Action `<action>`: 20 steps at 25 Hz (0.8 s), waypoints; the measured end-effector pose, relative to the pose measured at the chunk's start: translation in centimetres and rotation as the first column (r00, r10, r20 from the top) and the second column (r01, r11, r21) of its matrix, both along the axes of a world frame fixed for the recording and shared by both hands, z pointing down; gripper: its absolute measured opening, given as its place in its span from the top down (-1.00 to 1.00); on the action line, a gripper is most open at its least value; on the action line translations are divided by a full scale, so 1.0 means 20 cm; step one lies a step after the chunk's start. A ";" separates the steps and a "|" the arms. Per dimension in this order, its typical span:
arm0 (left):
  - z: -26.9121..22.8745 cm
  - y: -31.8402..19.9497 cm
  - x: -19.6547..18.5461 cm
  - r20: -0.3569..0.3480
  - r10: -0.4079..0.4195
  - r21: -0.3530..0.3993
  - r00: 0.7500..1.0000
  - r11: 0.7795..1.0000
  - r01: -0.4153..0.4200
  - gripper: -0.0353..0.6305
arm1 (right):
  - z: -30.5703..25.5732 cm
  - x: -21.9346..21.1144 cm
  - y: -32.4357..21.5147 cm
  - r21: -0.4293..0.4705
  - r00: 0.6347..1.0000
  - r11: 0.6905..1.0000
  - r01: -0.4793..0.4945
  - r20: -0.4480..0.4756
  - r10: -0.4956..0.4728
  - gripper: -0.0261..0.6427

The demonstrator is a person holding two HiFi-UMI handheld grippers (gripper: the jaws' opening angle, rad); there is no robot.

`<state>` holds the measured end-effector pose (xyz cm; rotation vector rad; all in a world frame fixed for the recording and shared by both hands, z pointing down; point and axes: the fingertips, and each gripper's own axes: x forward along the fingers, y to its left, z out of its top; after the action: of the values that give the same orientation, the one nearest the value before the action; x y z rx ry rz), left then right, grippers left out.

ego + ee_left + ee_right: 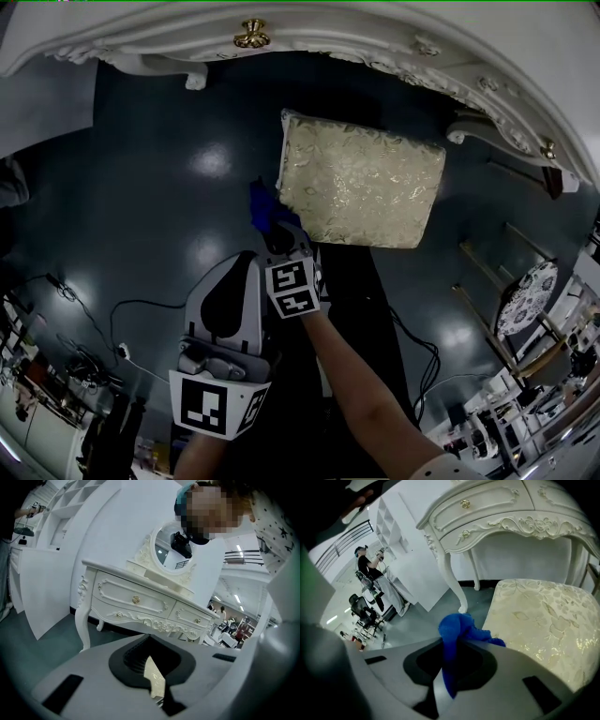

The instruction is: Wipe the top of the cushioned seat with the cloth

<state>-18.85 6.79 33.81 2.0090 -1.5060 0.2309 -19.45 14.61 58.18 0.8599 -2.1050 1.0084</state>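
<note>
The cushioned seat (361, 183) has a cream and gold patterned top and stands on the dark floor under the white dressing table (281, 28). My right gripper (279, 234) hangs just off the seat's near-left corner, shut on a blue cloth (263, 206). In the right gripper view the cloth (459, 627) bunches out of the right gripper (452, 667), beside the seat (543, 620) and not touching its top. My left gripper (230, 286) is lower left, farther back from the seat. Seen in its own view, the left gripper (152, 667) is shut and holds nothing.
A curved white table leg (452, 578) stands left of the seat. Cables (122, 319) trail over the floor at the left. Gold-legged furniture and a round patterned piece (525, 295) crowd the right. A person (370, 569) works far off by white shelves.
</note>
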 end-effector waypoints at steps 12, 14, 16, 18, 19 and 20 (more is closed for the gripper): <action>-0.28 -0.26 0.28 -0.009 0.041 0.111 0.999 0.993 -0.040 0.87 | -0.51 0.53 -0.33 0.019 0.940 0.954 -0.300 0.177 0.292 0.74; -0.38 -0.31 0.34 -0.018 0.063 0.142 0.998 0.988 -0.060 0.87 | -0.65 0.71 -0.38 0.069 0.926 0.932 -0.357 0.156 0.343 0.74; -0.46 -0.39 0.42 -0.026 0.104 0.185 0.994 0.978 -0.098 0.87 | -0.78 0.88 -0.44 0.116 0.908 0.904 -0.411 0.136 0.396 0.74; -0.54 -0.47 0.50 -0.036 0.160 0.229 0.987 0.962 -0.147 0.87 | -0.91 1.06 -0.51 0.163 0.890 0.876 -0.454 0.114 0.441 0.74; -0.58 -0.50 0.55 -0.041 0.187 0.247 0.981 0.954 -0.172 0.87 | -0.98 1.14 -0.53 0.187 0.882 0.862 -0.471 0.110 0.458 0.74; -0.62 -0.52 0.60 -0.045 0.213 0.262 0.976 0.945 -0.194 0.87 | -1.06 1.22 -0.55 0.209 0.873 0.848 -0.487 0.110 0.474 0.74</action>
<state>-6.87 -3.57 21.37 2.3554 -1.3385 0.0451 4.89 3.71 37.03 1.5539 -2.1263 1.0477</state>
